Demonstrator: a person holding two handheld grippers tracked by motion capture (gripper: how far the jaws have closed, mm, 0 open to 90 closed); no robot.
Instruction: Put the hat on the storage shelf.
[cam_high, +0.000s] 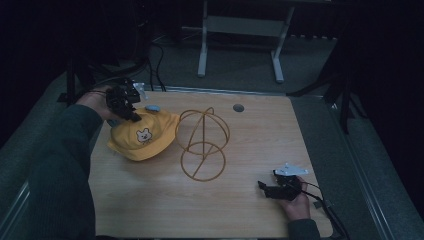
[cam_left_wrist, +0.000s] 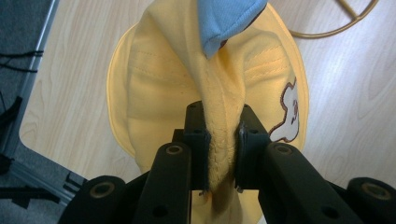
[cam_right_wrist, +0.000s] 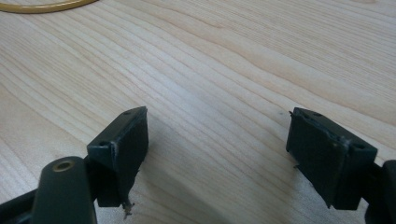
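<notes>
I'm working over a pale wood desk (cam_high: 150, 200) in a dark room, with grey floor around it and a white frame stand (cam_high: 240, 30) behind its far edge. A small round grommet (cam_high: 238, 107) sits near that far edge.

My left gripper (cam_left_wrist: 223, 140) is pinching a fold of the yellow hat (cam_left_wrist: 159, 93): the fabric is bunched tight between the two pads, and the rest of the hat hangs below it over the desk's far left part. A blue piece (cam_left_wrist: 224, 18) shows at the hat's far end, and a bear patch (cam_left_wrist: 289, 112) on its side. In the high view the left gripper (cam_high: 131, 116) sits at the hat's back edge, close to the desk's far left corner.

Just right of the hat (cam_high: 145, 137) stands a gold wire stand (cam_high: 202, 142), very near the brim; I cannot tell whether they touch.

My right gripper (cam_right_wrist: 219, 154) has its jaws spread wide with nothing between them, low over bare wood by the near right corner (cam_high: 265, 187), well apart from the hat. The near half of the desk lies open.
</notes>
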